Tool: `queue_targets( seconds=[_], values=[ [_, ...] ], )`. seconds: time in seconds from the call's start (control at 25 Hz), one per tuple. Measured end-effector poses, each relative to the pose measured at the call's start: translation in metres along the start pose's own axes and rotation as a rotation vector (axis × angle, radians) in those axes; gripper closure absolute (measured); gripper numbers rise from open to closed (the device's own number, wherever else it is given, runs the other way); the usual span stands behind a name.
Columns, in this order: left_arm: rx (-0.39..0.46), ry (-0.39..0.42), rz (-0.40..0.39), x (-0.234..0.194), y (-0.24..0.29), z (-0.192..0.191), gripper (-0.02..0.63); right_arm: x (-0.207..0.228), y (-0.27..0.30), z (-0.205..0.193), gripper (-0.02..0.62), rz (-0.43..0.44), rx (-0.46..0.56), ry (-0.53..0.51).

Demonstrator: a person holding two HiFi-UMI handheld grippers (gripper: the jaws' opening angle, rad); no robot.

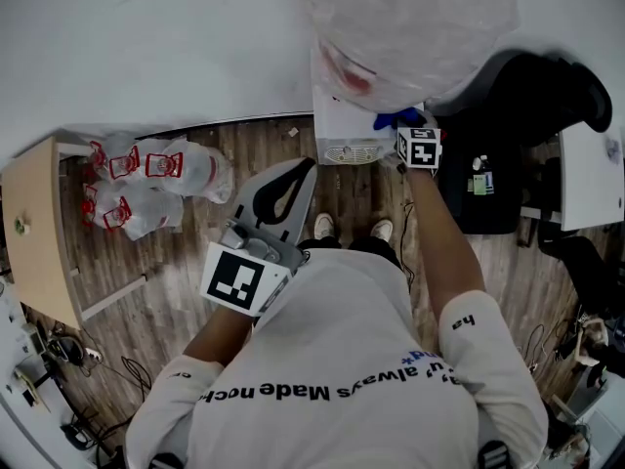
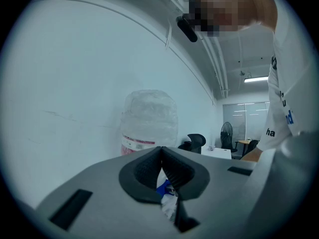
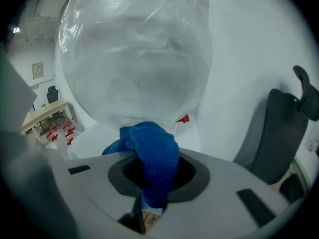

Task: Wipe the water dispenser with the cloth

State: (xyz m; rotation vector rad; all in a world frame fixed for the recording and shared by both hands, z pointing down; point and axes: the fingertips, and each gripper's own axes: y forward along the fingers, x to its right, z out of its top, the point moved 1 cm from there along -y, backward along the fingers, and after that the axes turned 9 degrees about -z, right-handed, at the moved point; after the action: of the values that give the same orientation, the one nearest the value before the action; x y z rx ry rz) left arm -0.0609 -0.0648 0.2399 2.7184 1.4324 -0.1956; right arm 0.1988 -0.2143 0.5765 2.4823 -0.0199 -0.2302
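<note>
Hanging apart from the water dispenser point(image 1: 344, 125), the left gripper point(image 2: 161, 153) has its jaws pressed together on nothing, as it seems not needed. The right gripper point(image 3: 159, 176) pinches the blue cloth point(image 3: 149, 148) firmly at the dispenser's top, under its wrapped bottle point(image 3: 134, 59), probably for rubbing there.

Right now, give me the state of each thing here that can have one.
Blue knitted cloth: bunched, clamped in the right gripper.
Right gripper: shut on the cloth.
Left gripper: shut, empty.
White water dispenser: upright against the wall.
Clear plastic-wrapped water bottle: seated on the dispenser.
</note>
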Motion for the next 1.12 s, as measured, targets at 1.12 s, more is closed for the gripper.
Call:
queue_targets(
  seconds=[1.12],
  values=[
    [0.009,-0.004,-0.002,0.013,-0.006,0.000,0.588,-0.012,-0.038,-0.035,0.514,0.083,-0.010,-0.081]
  ],
)
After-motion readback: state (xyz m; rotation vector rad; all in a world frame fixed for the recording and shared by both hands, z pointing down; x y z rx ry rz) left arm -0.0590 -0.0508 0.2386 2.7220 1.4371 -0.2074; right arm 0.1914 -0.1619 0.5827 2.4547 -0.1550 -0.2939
